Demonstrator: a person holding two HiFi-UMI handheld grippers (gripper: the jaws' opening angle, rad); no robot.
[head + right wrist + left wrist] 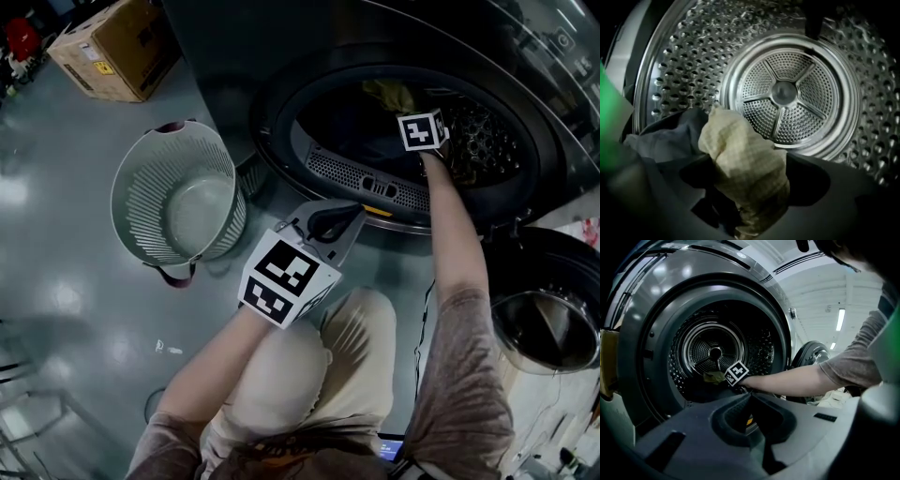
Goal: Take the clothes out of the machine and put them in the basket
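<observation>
Pale yellow cloth (745,173), bunched and upright, low in the front of the machine's perforated steel drum (689,70); a dark grey cloth (670,140) lies against it on the left, on the drum wall. The right gripper (750,161) reaches through the round door opening (375,183) into the drum, its jaws spread wide with the yellow cloth standing between them; the cloth fills much of the gap, but the jaws do not squeeze it. The left gripper (750,398) is outside the machine, in front of the opening and above the person's knee (309,366), its jaws closed together with nothing between them. The round glass door (548,323) hangs open at the right of the opening. The slatted grey basket (141,211) stands on the floor (56,291) to the left of the machine, well apart from both grippers. A cardboard box (117,42) sits on the floor beyond the basket.
</observation>
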